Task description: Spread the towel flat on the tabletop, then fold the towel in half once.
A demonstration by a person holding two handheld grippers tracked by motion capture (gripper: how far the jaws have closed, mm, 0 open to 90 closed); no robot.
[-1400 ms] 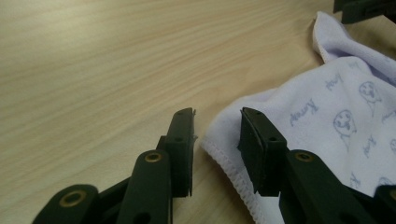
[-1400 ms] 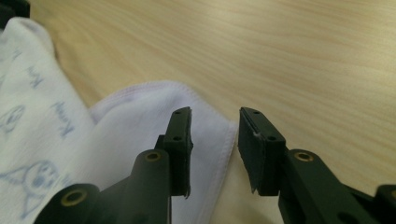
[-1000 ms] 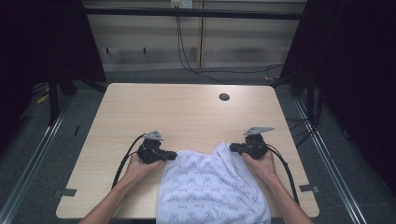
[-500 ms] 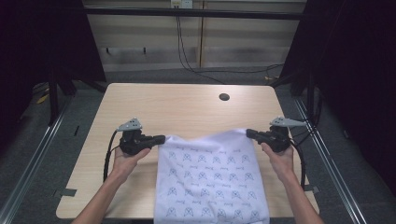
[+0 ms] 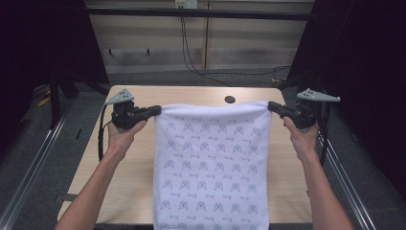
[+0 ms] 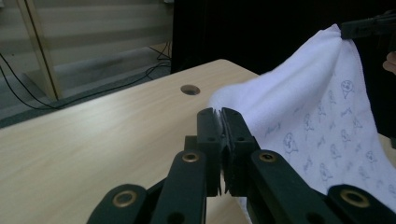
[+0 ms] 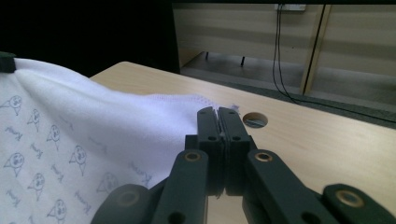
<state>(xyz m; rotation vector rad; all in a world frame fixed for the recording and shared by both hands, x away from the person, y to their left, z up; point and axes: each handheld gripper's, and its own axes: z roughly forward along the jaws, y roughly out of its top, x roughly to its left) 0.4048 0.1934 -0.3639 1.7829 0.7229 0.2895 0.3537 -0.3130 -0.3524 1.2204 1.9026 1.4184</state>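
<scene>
A white towel (image 5: 213, 163) printed with small blue figures hangs stretched flat between my two grippers, above a light wooden table (image 5: 143, 96). My left gripper (image 5: 157, 110) is shut on the towel's upper left corner. My right gripper (image 5: 271, 105) is shut on the upper right corner. The towel's lower part drapes down over the table's near edge. In the left gripper view the towel (image 6: 317, 116) runs from my closed left gripper (image 6: 218, 112) across to the other gripper (image 6: 369, 28). In the right gripper view the towel (image 7: 79, 135) leaves my shut right gripper (image 7: 216, 111) toward the left.
A round cable hole (image 5: 230, 99) sits near the table's far edge. Metal rails (image 5: 33, 167) run along both sides of the table. Cables (image 5: 191, 52) hang down the back wall panel. Dark curtains close in both sides.
Both hands rose and spread apart, lifting the towel from a bunched heap on the table into a taut hanging sheet.
</scene>
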